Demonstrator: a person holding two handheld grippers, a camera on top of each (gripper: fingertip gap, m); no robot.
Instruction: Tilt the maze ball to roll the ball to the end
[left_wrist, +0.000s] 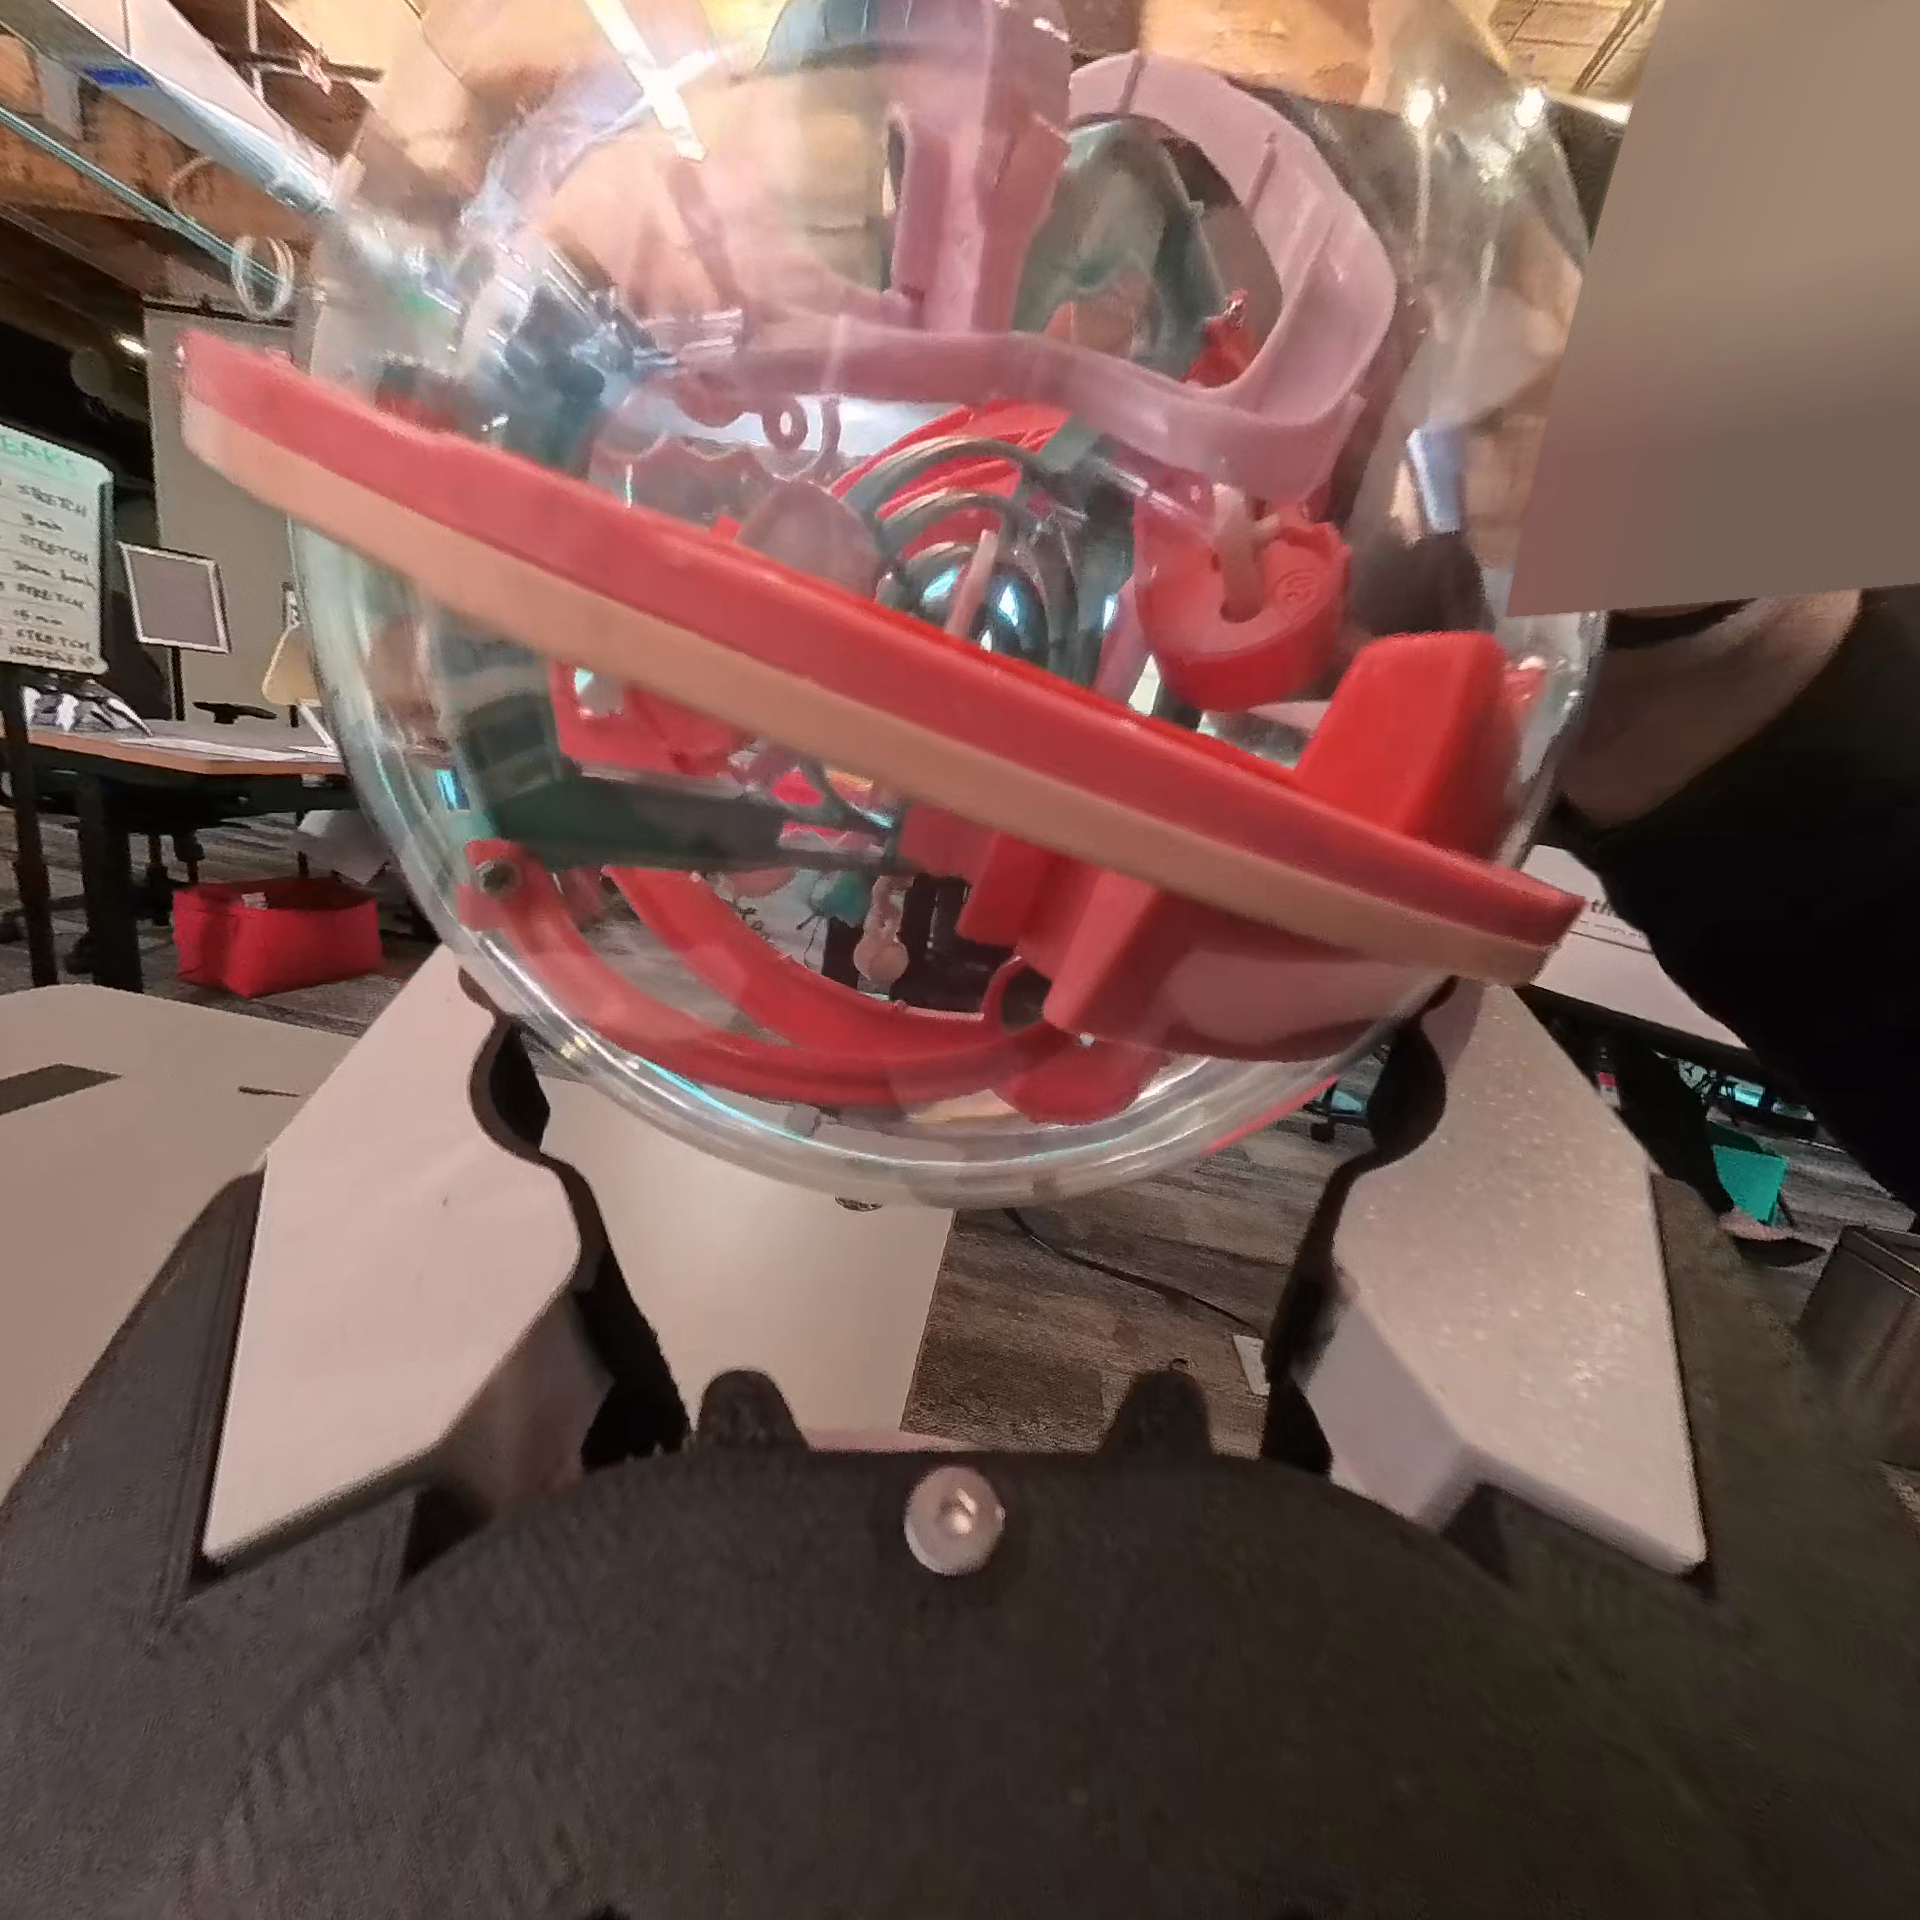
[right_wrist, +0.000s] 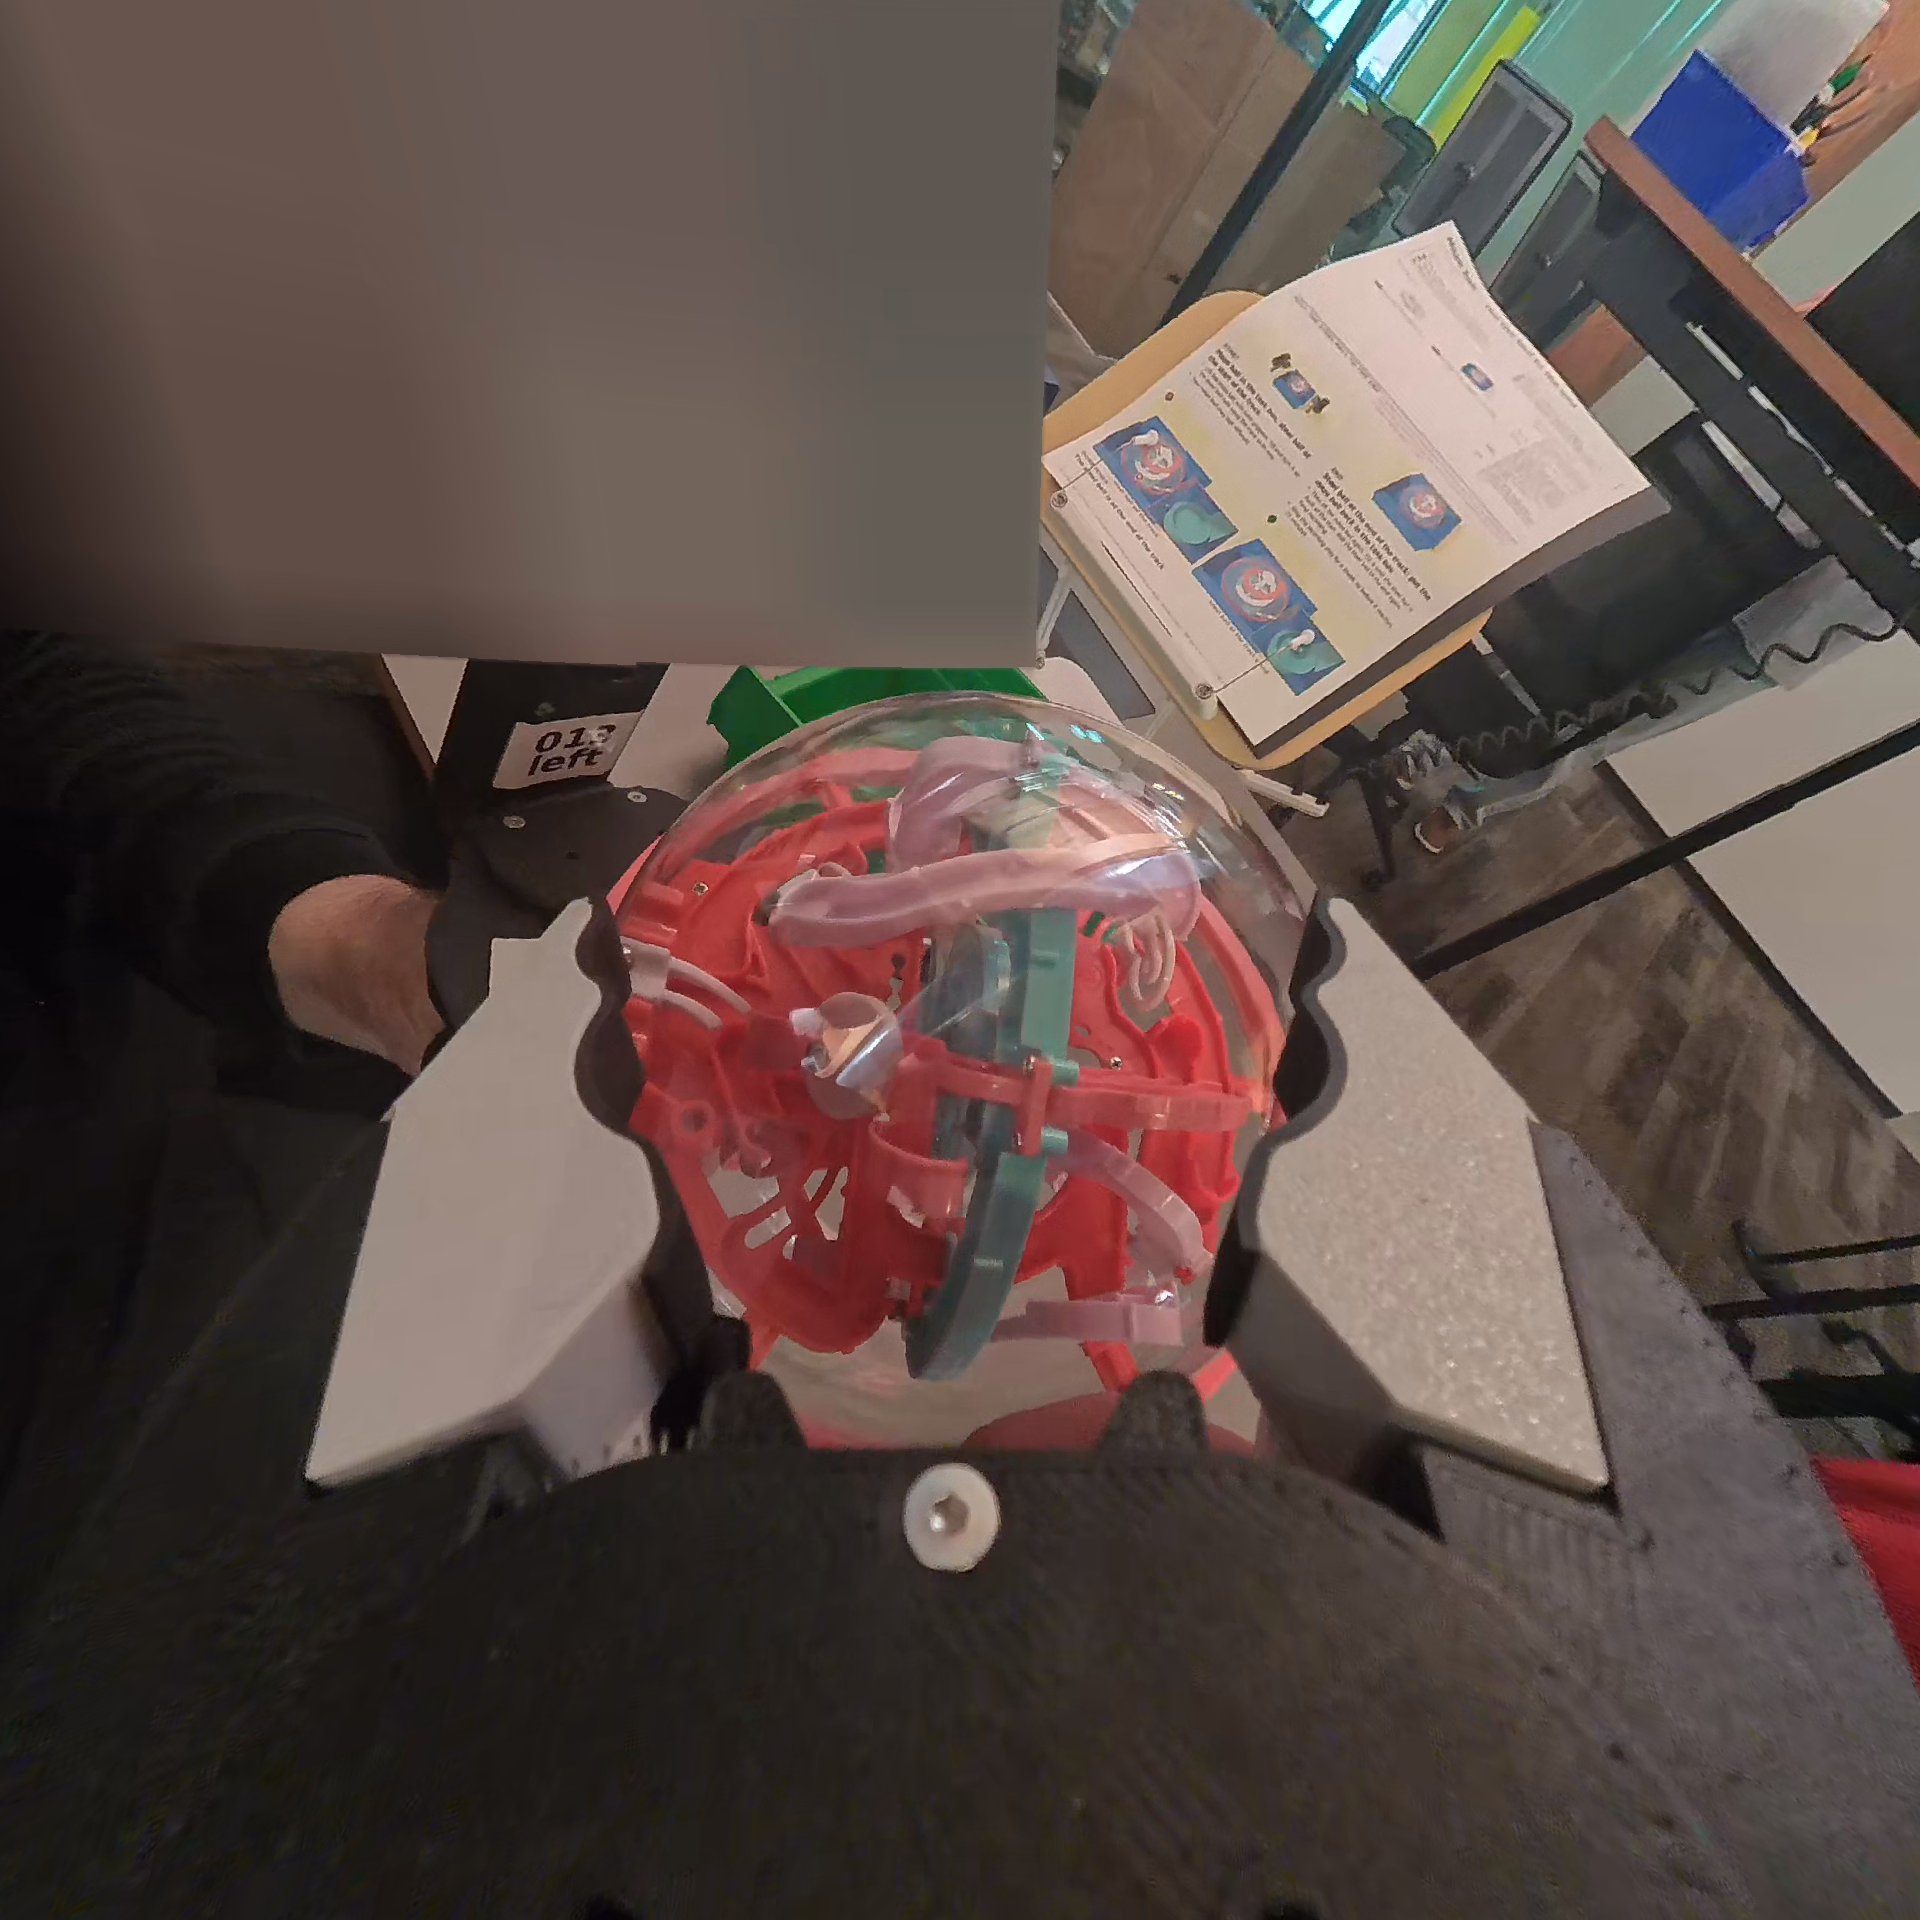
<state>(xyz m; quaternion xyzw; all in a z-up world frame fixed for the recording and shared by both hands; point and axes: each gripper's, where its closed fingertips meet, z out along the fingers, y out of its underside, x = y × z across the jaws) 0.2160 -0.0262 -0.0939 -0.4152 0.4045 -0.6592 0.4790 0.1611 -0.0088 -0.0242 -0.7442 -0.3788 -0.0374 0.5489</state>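
Note:
The maze ball (left_wrist: 935, 644) is a clear sphere with red, pink and green tracks inside and a red ring around its middle, tilted down to the right. It fills the left wrist view. My left gripper (left_wrist: 961, 1060) cradles its lower part, with both fingertips (left_wrist: 504, 1070) against the shell. A shiny metallic ball (left_wrist: 1003, 613) shows near the centre. In the right wrist view the maze ball (right_wrist: 935, 1039) sits between my right gripper's (right_wrist: 956, 997) pads (right_wrist: 608, 997), which press on both sides. The left gripper's black body (right_wrist: 540, 842) shows behind the sphere.
A person's hand (right_wrist: 343, 966) and black sleeve (left_wrist: 1766, 831) are close by. A printed instruction sheet on a stand (right_wrist: 1351, 468) is at the right, and a green bin (right_wrist: 831, 696) lies behind the ball. A red bag (left_wrist: 275, 930) sits on the floor by desks (left_wrist: 177, 753). About 9 cm separates my left fingertips from my right.

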